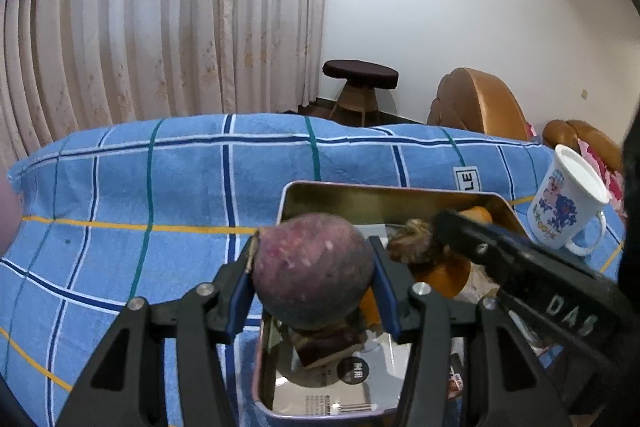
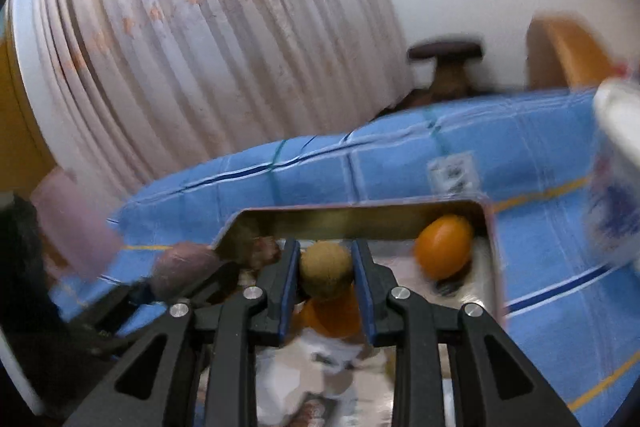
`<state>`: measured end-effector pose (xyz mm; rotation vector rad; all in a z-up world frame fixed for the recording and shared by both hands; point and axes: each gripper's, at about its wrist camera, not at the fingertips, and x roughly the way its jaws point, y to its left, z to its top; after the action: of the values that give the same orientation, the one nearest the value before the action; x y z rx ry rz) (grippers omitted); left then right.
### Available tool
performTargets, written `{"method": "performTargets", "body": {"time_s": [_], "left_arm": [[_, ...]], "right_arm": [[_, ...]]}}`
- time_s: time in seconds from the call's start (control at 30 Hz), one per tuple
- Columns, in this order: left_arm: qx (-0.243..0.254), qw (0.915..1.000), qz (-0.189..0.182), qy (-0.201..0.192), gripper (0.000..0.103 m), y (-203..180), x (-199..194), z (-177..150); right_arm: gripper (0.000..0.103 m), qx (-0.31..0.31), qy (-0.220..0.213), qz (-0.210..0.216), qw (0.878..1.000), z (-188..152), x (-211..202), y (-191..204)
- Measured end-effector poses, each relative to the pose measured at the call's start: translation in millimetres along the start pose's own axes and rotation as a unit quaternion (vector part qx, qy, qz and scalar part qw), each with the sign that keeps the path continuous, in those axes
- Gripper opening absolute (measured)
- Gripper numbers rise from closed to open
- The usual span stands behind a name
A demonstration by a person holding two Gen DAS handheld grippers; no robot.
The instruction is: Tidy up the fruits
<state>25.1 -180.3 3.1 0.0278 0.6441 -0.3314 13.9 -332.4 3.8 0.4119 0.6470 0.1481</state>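
Left tool (image 1: 314, 279): its blue pads sit at either flank of a purple fruit (image 1: 312, 267); whether they press on it I cannot tell, as the jaws stand at middling width.
Purple fruit: hangs above the near part of the metal tin (image 1: 384, 193), dead centre in the left wrist view. It is roundish, its slightly longer axis running from 5 o'clock up to 11 o'clock, with a stub end showing at 10 o'clock.
Right tool (image 2: 325, 277): narrow, with a small brown fruit (image 2: 326, 269) between its pads; the picture is blurred, so contact is uncertain.
Brown fruit: round, no clear long axis; it sits over an orange fruit (image 2: 332, 315) inside the tin.
Second orange (image 2: 444, 247): at 2 o'clock from the right tool, in the tin's far right corner, oval, its long axis tilted toward 1 o'clock.
Tin: rests on the bed (image 1: 160, 195), covered in blue checked cloth.
Mug (image 1: 568, 203): stands just right of the tin, at 3 o'clock.
Risk: both tools crowd one tin, so they could knock together.
Risk: the purple fruit, if let go here, may fall on the items beneath and roll out onto the soft bed.
Risk: a wide swing right could tip the mug.
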Motion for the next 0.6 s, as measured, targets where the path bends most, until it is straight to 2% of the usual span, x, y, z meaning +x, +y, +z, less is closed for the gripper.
{"method": "performTargets", "body": {"time_s": [0.03, 0.1, 0.13, 0.2, 0.27, 0.4, 0.6], "left_arm": [[0.010, 0.9999, 0.001, -0.012, 0.069, -4, -5, 0], [0.031, 0.9986, 0.018, -0.038, 0.095, -11, -15, -3], [0.038, 0.9974, 0.033, -0.052, 0.101, -13, -21, -4], [0.049, 0.9947, 0.042, -0.079, 0.103, -16, -32, -7], [0.055, 0.9940, 0.049, -0.081, 0.103, -16, -37, -9], [0.062, 0.9914, 0.070, -0.091, 0.103, -12, -48, -15], [0.044, 0.9914, 0.071, -0.101, 0.103, 0, -64, -23]], "right_arm": [[0.041, 0.008, 0.002, 0.012, 1.000, 0, 1, -1], [0.057, 0.007, -0.008, 0.019, 1.000, 0, -5, 3], [0.060, 0.000, -0.017, 0.019, 1.000, 0, -9, 6], [0.069, -0.023, -0.046, 0.009, 0.999, -1, -22, 16], [0.071, -0.042, -0.084, -0.020, 0.995, -5, -36, 25], [0.071, -0.061, -0.129, -0.081, 0.986, -14, -53, 34], [0.076, -0.075, -0.172, -0.121, 0.975, -29, -71, 50]]}}
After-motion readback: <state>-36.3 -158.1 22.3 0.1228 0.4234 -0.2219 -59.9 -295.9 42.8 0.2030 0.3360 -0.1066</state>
